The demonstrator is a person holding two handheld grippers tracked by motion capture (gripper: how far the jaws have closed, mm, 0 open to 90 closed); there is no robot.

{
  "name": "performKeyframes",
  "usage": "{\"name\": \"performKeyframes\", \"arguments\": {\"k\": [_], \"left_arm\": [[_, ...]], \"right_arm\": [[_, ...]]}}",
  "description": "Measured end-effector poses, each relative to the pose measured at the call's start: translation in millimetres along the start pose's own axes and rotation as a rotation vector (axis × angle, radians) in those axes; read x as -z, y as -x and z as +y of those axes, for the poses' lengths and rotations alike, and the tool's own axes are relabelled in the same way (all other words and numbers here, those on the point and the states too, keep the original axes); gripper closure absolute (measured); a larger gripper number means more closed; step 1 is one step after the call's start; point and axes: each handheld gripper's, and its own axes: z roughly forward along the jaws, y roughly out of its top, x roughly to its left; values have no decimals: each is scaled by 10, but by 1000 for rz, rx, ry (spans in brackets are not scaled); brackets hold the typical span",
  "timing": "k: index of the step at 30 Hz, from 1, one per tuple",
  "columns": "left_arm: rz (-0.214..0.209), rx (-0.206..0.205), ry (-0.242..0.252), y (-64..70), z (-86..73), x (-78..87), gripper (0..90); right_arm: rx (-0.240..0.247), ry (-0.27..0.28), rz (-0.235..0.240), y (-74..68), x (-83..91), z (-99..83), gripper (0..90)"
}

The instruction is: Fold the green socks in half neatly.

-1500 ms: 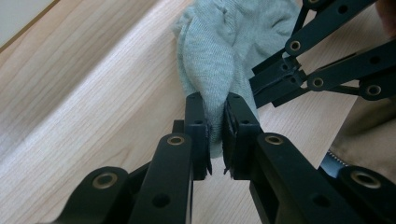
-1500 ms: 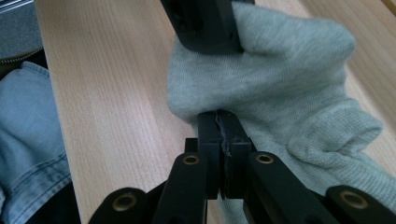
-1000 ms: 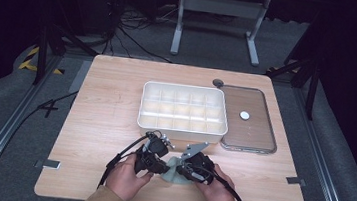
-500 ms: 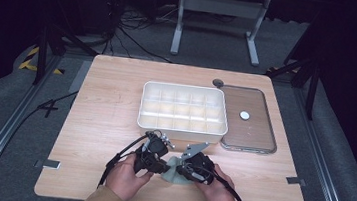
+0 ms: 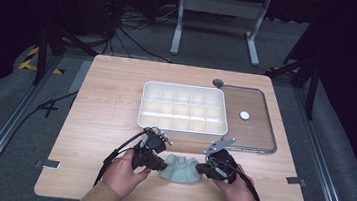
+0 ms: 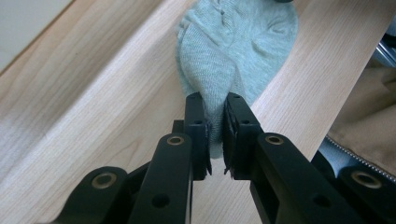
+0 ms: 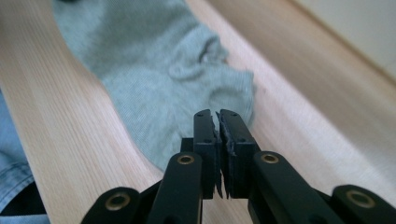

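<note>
One sock (image 5: 182, 168), two tools

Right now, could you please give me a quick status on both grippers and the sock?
Left gripper shut on sock. Right gripper shut, jaws at sock's edge, grip unclear. Sock bunched on table, near edge. Tray beyond, nothing in the way.

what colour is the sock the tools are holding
The sock is pale grey-green, plain knit; the left gripper view shows it best.
</note>
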Motion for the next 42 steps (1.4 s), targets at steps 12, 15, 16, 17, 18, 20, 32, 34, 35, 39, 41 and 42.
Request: {"name": "performKeyframes", "arguments": {"k": [12,15,16,17,18,20,32,34,35,39,41,42], "left_arm": [[-19,-31,4,103,246,-131,811],[-25,-27,-2,122,301,-176,811],[-25,-34,-4,130,327,-200,811],[-22,-30,-6,138,338,-217,811],[-21,-32,-14,141,350,-233,811],[-24,-34,-14,149,369,-283,811],[-125,-56,125,213,265,-101,610],[-97,-52,152,184,204,3,623],[-78,-40,149,168,182,25,624],[-77,-16,83,126,156,-57,635],[-85,-22,44,155,163,-162,634],[-89,-32,30,161,171,-181,638]], "right_arm": [[12,11,49,-9,-101,-18,890],[25,15,50,-10,-106,-18,891],[26,16,47,-15,-107,-19,891],[30,18,43,-23,-108,-20,891],[32,18,41,-28,-109,-19,891],[39,16,34,-36,-109,-15,892],[53,13,9,-64,-96,-18,884],[50,14,8,-61,-91,-21,879],[52,16,6,-59,-90,-23,873],[42,27,1,-59,-42,-25,861],[43,28,-7,-62,-8,-26,861],[38,33,-12,-60,49,-32,864]]}}
